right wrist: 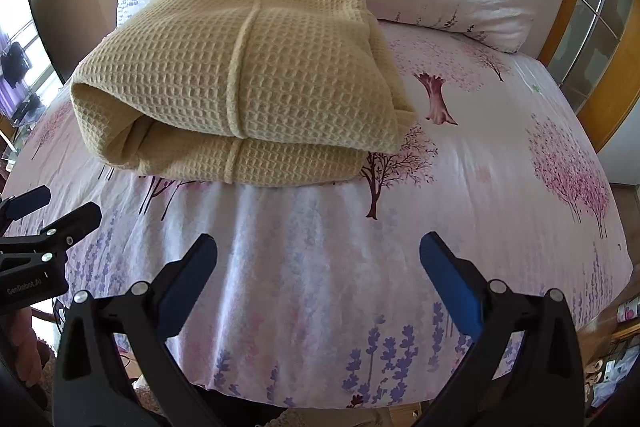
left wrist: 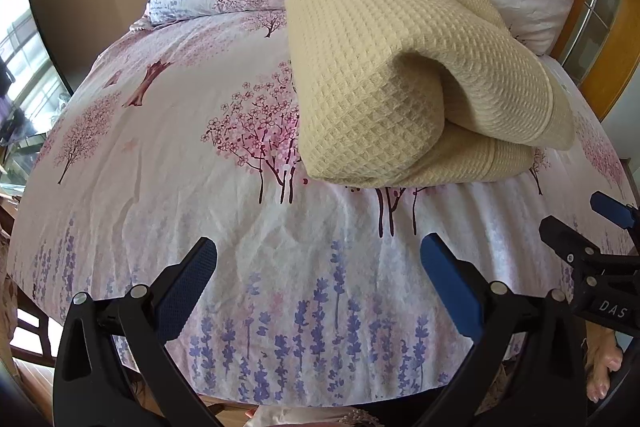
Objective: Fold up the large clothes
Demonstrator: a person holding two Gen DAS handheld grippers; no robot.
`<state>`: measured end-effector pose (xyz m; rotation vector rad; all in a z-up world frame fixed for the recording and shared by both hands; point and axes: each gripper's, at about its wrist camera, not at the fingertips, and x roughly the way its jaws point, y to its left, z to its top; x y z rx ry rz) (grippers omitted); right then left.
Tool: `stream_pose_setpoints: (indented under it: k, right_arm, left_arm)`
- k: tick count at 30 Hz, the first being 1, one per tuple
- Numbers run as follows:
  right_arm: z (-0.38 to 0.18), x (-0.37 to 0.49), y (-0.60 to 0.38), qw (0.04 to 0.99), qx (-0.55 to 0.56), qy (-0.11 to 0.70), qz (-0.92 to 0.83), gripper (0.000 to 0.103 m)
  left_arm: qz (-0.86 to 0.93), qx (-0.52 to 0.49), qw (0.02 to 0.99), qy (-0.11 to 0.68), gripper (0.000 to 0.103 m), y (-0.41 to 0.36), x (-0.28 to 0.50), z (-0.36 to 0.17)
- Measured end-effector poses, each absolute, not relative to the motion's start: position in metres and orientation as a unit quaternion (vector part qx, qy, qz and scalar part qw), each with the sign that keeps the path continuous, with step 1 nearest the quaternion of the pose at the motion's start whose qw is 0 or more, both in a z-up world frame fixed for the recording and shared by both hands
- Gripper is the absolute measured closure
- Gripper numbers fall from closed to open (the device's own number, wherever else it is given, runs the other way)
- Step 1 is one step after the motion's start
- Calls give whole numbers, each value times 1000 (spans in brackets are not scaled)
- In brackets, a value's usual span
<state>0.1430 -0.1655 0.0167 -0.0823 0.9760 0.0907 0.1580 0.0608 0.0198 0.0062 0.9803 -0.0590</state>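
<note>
Right tongs [right wrist: 318, 267] stand spread wide, empty, above the floral bed [right wrist: 480, 163]. Folded beige waffle garment [right wrist: 240, 67] lies ahead-left. Left tongs [right wrist: 52, 203] at far left.

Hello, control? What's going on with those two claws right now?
Left gripper open, right gripper open, both empty. Beige blanket folded on bed. Nothing in the way.

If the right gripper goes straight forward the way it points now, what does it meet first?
Most likely the bedsheet, since the open right gripper looks down onto it. The folded beige garment lies farther ahead and left; depth is unclear.
</note>
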Motion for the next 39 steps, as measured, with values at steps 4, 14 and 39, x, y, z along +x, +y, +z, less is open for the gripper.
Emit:
stream_pose_setpoints:
  k: [4, 14, 39]
  right_arm:
    - [16, 144, -165, 880, -37, 471, 44, 2]
    - [15, 145, -164, 880, -37, 472, 45, 2]
    - [17, 145, -165, 880, -32, 471, 46, 2]
  left_arm:
    - [-29, 2, 881, 472, 1, 61, 159, 19]
    - [-31, 2, 880, 474, 1, 59, 160, 18]
    - [-32, -1, 881, 471, 1, 58, 161, 21]
